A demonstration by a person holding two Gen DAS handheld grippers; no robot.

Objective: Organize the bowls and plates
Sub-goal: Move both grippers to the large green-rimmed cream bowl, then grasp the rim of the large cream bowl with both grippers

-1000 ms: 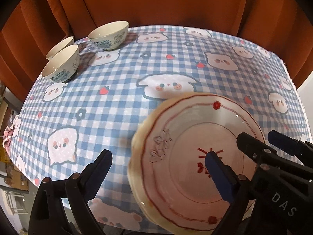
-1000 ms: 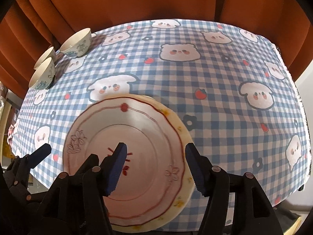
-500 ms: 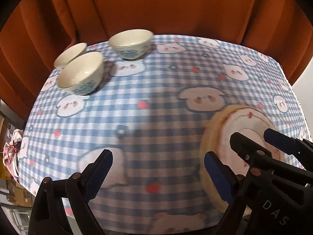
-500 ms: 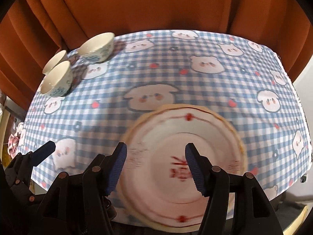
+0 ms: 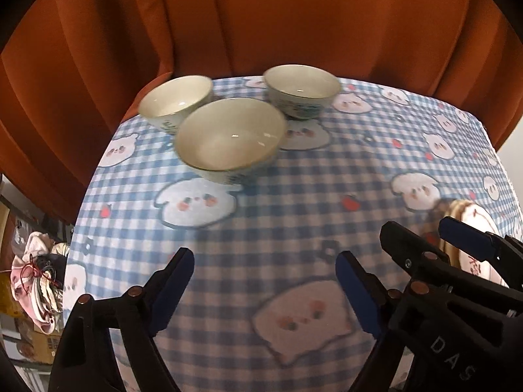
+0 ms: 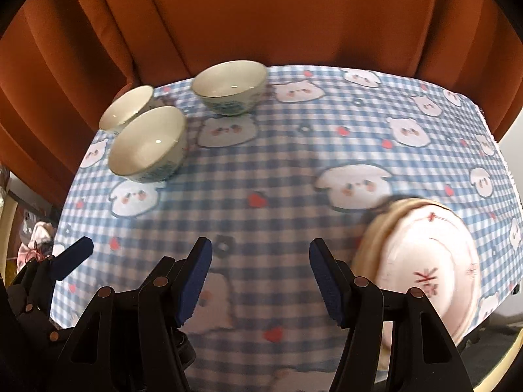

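Three cream bowls with blue-green patterns stand at the table's far left: the nearest bowl [image 5: 228,137] [image 6: 147,143], one behind it [image 5: 176,101] [image 6: 127,107], and one to the right [image 5: 302,89] [image 6: 228,81]. A stack of pink-rimmed plates [image 6: 425,268] [image 5: 470,228] rests near the right front edge, partly hidden in the left wrist view. My left gripper [image 5: 263,274] hovers over bare cloth in front of the bowls, its jaws closing with nothing between them. My right gripper [image 6: 260,256] is open and holds nothing, with the plates just to its right.
The table [image 5: 294,202] wears a blue checked cloth with bear prints. Orange curtains [image 5: 261,26] hang close behind the bowls. Beyond the left edge lies a pink cloth bundle [image 5: 32,277] above some boxes. The table's edge falls away just right of the plates.
Both grippers have swept left across the table, off the plates and toward the bowls. The plates now sit at the right of both views. The left jaws have narrowed slightly.
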